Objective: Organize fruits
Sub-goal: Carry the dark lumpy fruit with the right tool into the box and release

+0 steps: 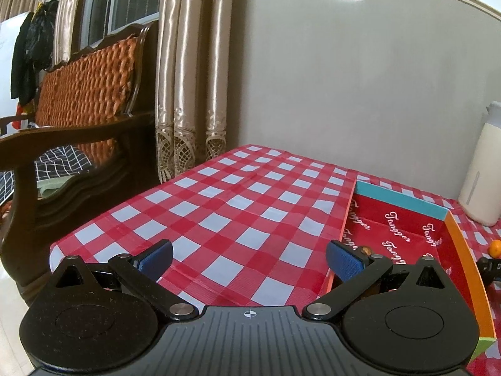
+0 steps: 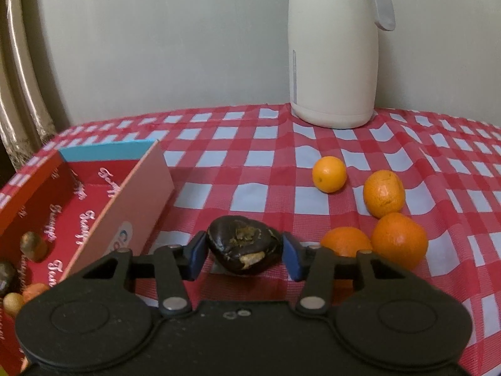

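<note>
My right gripper is shut on a dark, wrinkled fruit, held just above the checkered cloth, to the right of the red box. Several oranges lie to its right: a small one, one behind and two close by. Several small fruits lie in the box's near left corner. My left gripper is open and empty over the cloth, left of the same box; one small fruit shows behind its right finger.
A white thermos jug stands at the back by the wall; it also shows in the left wrist view. A wooden bench with an orange cushion stands off the table's left edge. One orange lies right of the box.
</note>
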Action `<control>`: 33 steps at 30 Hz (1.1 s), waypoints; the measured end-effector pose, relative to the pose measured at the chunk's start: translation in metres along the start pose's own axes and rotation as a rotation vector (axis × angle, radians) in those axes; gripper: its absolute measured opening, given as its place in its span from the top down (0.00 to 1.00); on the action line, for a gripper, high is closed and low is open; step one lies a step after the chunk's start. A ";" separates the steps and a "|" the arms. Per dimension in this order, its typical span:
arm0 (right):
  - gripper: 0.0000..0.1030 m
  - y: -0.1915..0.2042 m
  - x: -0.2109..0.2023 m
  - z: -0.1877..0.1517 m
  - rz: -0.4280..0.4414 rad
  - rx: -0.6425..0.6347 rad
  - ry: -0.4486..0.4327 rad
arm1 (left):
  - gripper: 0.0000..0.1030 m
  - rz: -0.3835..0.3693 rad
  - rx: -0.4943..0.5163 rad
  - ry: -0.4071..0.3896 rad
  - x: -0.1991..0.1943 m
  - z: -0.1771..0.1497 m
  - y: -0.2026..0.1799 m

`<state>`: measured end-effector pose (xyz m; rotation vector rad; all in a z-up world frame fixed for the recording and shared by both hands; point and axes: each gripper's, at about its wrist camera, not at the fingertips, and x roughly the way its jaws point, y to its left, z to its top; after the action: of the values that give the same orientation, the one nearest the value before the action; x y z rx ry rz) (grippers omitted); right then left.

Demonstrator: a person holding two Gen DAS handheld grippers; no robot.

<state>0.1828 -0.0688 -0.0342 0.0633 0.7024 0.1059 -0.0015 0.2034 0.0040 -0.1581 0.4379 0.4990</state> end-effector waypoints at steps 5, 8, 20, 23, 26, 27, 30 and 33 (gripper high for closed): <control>0.53 0.003 -0.007 0.000 0.008 -0.010 -0.031 | 0.00 0.003 -0.006 -0.001 0.000 0.001 0.001; 0.53 0.001 -0.014 0.000 0.029 0.010 -0.054 | 0.00 0.009 -0.011 -0.002 0.001 0.001 0.003; 0.53 0.043 -0.059 0.002 0.328 -0.099 -0.183 | 0.00 0.023 -0.029 -0.001 0.002 0.000 0.009; 0.53 0.059 -0.054 -0.002 0.359 -0.152 -0.147 | 0.00 0.022 -0.025 -0.002 0.002 0.000 0.008; 0.53 0.069 -0.052 -0.005 0.351 -0.194 -0.136 | 0.00 0.021 -0.021 -0.004 0.001 0.000 0.007; 0.53 0.070 -0.051 -0.004 0.356 -0.198 -0.129 | 0.00 0.022 -0.021 -0.004 0.001 0.000 0.007; 0.53 0.076 -0.049 -0.007 0.360 -0.206 -0.117 | 0.00 0.022 -0.021 -0.002 0.001 0.000 0.007; 0.53 0.080 -0.050 -0.010 0.368 -0.217 -0.113 | 0.00 0.022 -0.021 -0.003 0.001 0.000 0.007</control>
<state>0.1326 0.0048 -0.0026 -0.0102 0.5567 0.5268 -0.0038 0.2097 0.0031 -0.1728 0.4320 0.5257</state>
